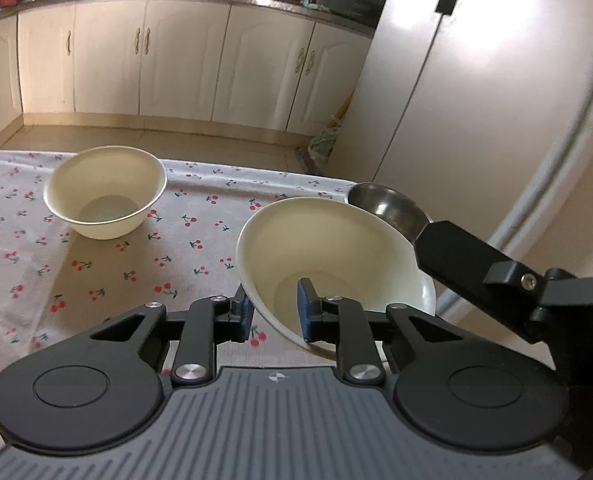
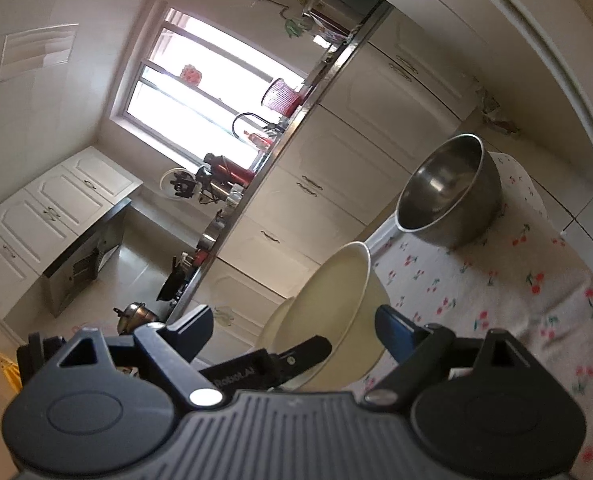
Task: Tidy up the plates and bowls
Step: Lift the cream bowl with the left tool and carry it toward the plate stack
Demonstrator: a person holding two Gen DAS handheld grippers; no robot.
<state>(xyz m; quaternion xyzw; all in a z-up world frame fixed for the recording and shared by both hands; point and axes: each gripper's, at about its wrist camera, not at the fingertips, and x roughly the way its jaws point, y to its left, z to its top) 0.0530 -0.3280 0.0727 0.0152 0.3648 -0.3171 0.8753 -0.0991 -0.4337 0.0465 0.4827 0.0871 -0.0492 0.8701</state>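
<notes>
My left gripper [image 1: 274, 312] is shut on the near wall of a cream bowl [image 1: 336, 240], one blue pad inside and one outside. The bowl is tilted over the cherry-print tablecloth [image 1: 136, 272]. A second cream bowl [image 1: 104, 192] stands upright at the far left of the table. Behind the held bowl sits a steel bowl [image 1: 388, 204], also seen at the table's far corner [image 2: 448, 192]. My right gripper [image 2: 294, 328] is open around the held cream bowl [image 2: 336, 300], which lies between its fingers; the left finger is clear of it. One right finger [image 1: 456, 248] shows beside the bowl's rim.
The table's far edge drops to a tiled floor [image 1: 176, 136]. White lower cabinets [image 1: 184, 60] run along the back under a cluttered counter. A tall pale fridge [image 1: 476, 100] stands close to the table's right corner.
</notes>
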